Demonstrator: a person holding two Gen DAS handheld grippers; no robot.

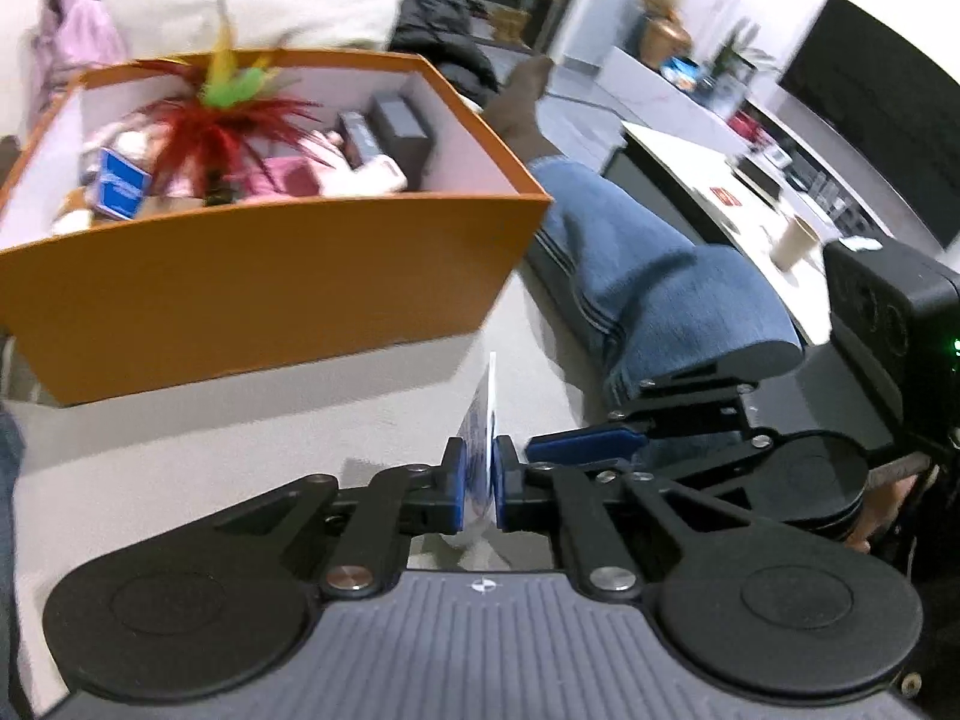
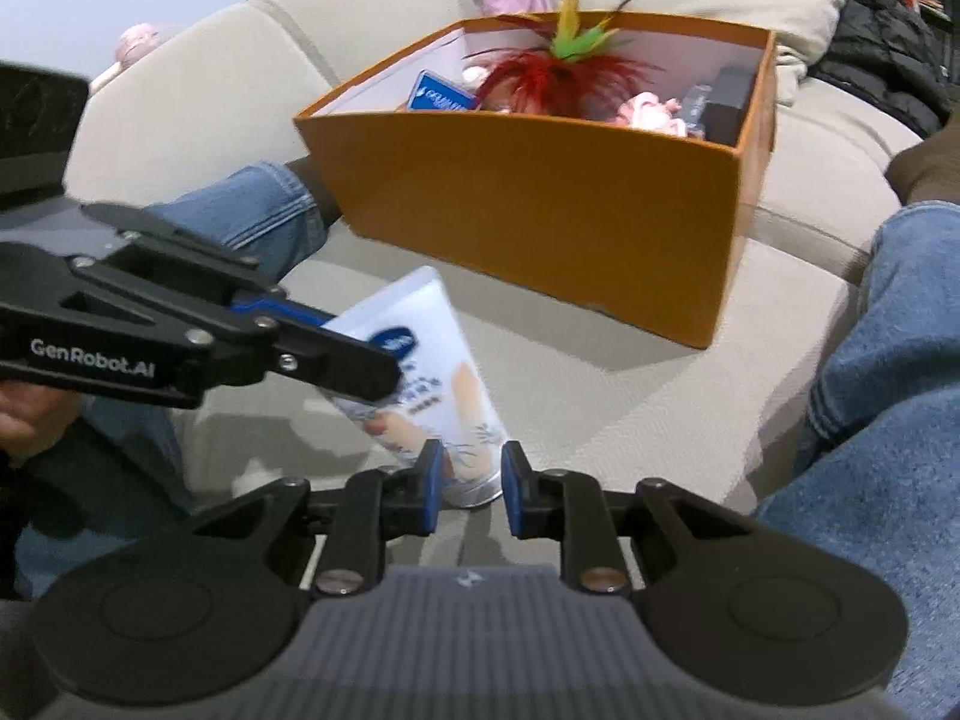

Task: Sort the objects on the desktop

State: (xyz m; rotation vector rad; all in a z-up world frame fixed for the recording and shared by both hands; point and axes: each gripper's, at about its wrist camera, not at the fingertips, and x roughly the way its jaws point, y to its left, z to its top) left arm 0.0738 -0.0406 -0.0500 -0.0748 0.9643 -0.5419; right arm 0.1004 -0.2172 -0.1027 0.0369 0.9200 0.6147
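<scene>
A white cream tube (image 2: pixel 432 384) with a blue logo is held above the beige sofa seat. My left gripper (image 1: pixel 478 489) is shut on the tube's flat end (image 1: pixel 483 420), seen edge-on in the left wrist view. In the right wrist view the left gripper (image 2: pixel 360 369) grips the tube from the left. My right gripper (image 2: pixel 472 483) is open, its blue pads either side of the tube's cap end (image 2: pixel 474 489) without clamping it. An orange box (image 1: pixel 270 276) stands beyond, also in the right wrist view (image 2: pixel 540 222), holding red feathers (image 1: pixel 228 126), blue packets and dark boxes.
The person's jeans-clad legs (image 1: pixel 648 276) lie right and left of the box (image 2: pixel 888 396). Sofa cushions (image 2: pixel 198 90) rise behind. A white coffee table with a paper cup (image 1: pixel 792 240) and a TV stand are at far right.
</scene>
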